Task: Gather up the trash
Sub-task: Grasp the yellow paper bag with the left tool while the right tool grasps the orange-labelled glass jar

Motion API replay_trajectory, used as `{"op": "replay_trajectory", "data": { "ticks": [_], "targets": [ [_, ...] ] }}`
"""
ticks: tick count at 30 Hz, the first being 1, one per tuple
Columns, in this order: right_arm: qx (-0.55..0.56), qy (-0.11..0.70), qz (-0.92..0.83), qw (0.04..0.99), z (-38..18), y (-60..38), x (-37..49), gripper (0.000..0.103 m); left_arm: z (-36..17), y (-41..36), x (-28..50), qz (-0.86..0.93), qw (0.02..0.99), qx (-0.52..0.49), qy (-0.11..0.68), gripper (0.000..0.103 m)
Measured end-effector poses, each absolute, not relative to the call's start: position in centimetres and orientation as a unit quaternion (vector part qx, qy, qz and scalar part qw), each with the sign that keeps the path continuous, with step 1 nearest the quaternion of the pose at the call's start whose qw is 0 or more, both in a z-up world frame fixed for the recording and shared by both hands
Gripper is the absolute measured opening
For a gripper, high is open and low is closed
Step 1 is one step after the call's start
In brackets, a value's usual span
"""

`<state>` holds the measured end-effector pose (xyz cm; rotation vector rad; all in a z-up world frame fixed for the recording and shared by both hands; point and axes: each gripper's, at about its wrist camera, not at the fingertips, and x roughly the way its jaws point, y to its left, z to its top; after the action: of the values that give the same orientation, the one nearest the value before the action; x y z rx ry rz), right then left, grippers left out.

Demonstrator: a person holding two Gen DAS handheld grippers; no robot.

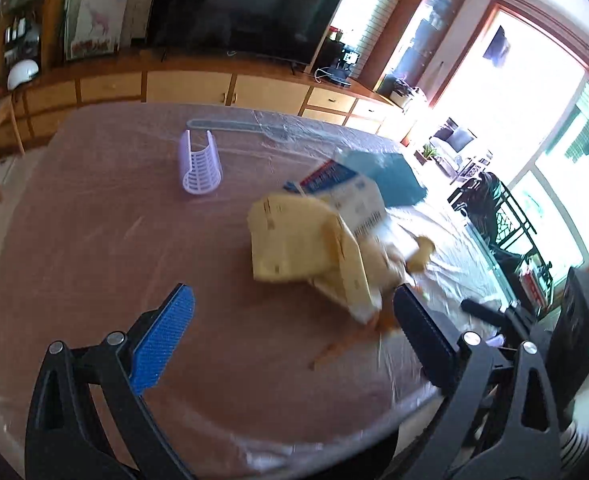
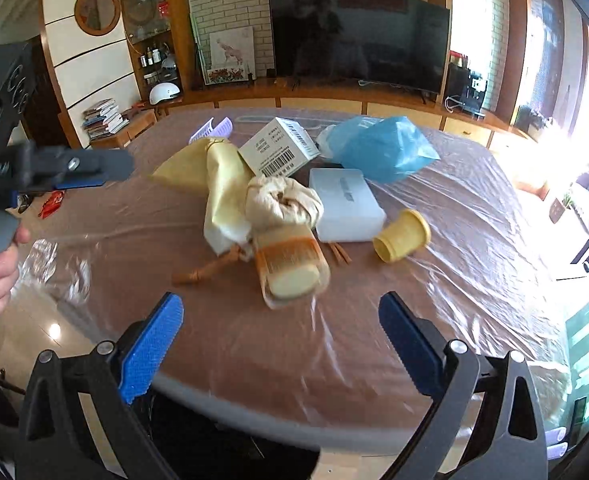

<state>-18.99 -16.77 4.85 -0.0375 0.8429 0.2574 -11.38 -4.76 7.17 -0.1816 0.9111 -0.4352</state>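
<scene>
A heap of trash lies mid-table: a yellow paper bag [image 2: 222, 184], a crumpled beige wrapper [image 2: 282, 200], a clear cup with a yellow lid [image 2: 294, 276], a white barcode carton [image 2: 280, 148], a white flat box [image 2: 346, 204], a yellow cup on its side [image 2: 402, 236] and a blue plastic bag [image 2: 386, 148]. My right gripper [image 2: 282, 344] is open and empty, just short of the clear cup. My left gripper [image 1: 294, 336] is open and empty near the yellow bag [image 1: 298, 244] and carton [image 1: 354, 196]. The left gripper also shows at the left of the right wrist view [image 2: 94, 170].
The table [image 2: 254, 360] is covered in clear plastic film. A lilac slotted holder [image 1: 199, 164] stands at the far side. Wooden sticks [image 2: 206, 270] lie by the heap. A TV [image 2: 358, 36] and cabinets stand behind; a black chair [image 1: 506, 216] is to the right.
</scene>
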Motion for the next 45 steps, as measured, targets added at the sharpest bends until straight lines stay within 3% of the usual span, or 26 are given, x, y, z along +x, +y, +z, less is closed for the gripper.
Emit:
{"op": "replay_trajectory", "data": {
  "ticks": [11,16,18,21,25,29,31,45],
  "targets": [
    [-0.001,0.429,0.124,0.895,2.8,-16.6,-15.2,0.096,4.1,-5.2,-5.7,-0.23,0.82,-0.164,0.498,0.1],
    [-0.008,0.435,0.13,0.891,2.1,-16.7,-14.5,0.09,2.6,-5.5,-4.6,-0.243,0.8,-0.199,0.512,0.1],
    [-0.008,0.438,0.132,0.889,1.9,-16.7,-14.2,0.087,2.1,-5.6,-4.4,-0.249,0.794,-0.208,0.514,0.095],
    [-0.006,0.444,0.139,0.885,1.6,-16.9,-13.7,0.081,1.4,-5.6,-4.2,-0.254,0.784,-0.215,0.523,0.079],
    [-0.001,0.448,0.147,0.882,1.2,-16.6,-12.9,0.063,0.9,-5.2,-4.8,-0.26,0.777,-0.239,0.522,0.062],
    [0.003,0.45,0.157,0.879,1.1,-16.5,-12.7,0.052,0.9,-4.7,-5.2,-0.267,0.774,-0.247,0.518,0.054],
    [0.001,0.449,0.158,0.879,1.1,-16.5,-12.8,0.046,0.9,-4.2,-5.7,-0.266,0.778,-0.247,0.513,0.052],
    [0.03,0.452,0.154,0.878,1.7,-19.1,-15.6,0.046,4.4,-1.8,-8.7,-0.238,0.826,-0.194,0.472,0.05]
  ]
}}
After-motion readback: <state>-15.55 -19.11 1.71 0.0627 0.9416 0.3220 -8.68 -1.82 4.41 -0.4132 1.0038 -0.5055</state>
